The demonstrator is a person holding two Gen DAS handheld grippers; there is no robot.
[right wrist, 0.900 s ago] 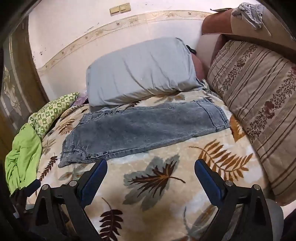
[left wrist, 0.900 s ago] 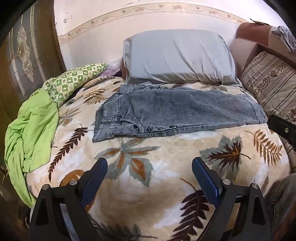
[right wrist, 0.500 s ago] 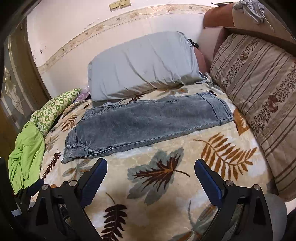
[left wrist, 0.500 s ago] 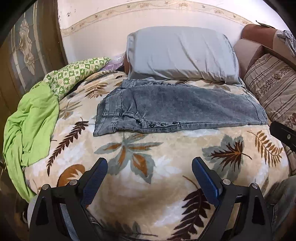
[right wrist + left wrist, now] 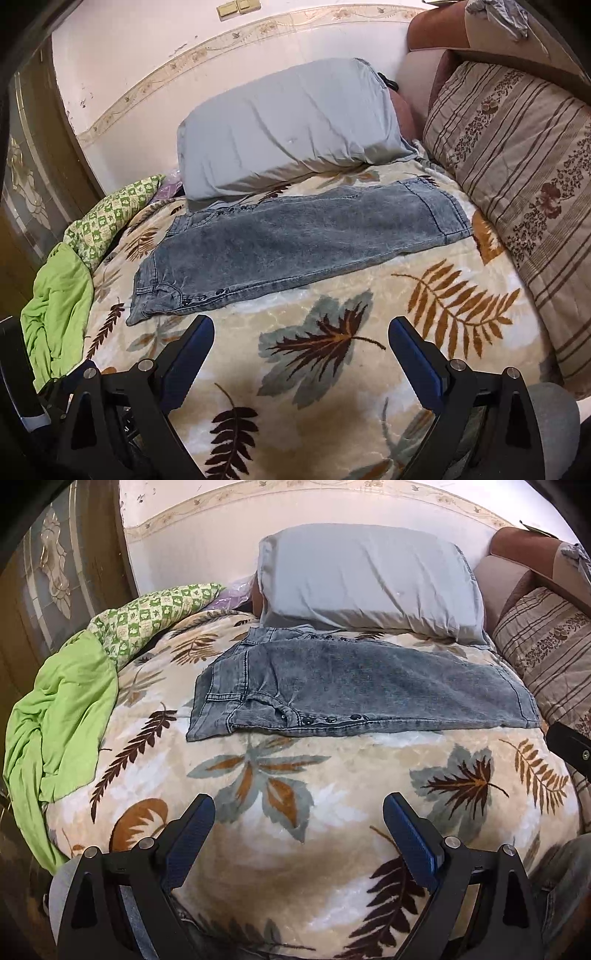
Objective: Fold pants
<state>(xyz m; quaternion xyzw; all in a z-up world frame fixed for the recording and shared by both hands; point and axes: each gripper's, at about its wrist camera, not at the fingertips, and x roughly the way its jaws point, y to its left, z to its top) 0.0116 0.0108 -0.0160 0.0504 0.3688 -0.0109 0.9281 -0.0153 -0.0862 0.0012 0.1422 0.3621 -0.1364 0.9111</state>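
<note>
Bed (image 5: 332, 849) first: both views have crept closer to it in the last second, the grey pillow (image 5: 369, 579) looming larger. Pants (image 5: 362, 686) lie flat just in front of that pillow, already doubled lengthwise. Left claw (image 5: 299, 830) and right claw (image 5: 301, 350) gape wide, empty, short of the denim, so the next fold isn't begun.

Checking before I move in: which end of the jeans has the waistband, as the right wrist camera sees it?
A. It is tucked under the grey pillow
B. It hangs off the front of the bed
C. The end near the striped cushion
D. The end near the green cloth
D: the jeans show their waistband, pocket and button row at the picture's left, toward the green cloth, while the hem lies by the striped cushion.
</note>
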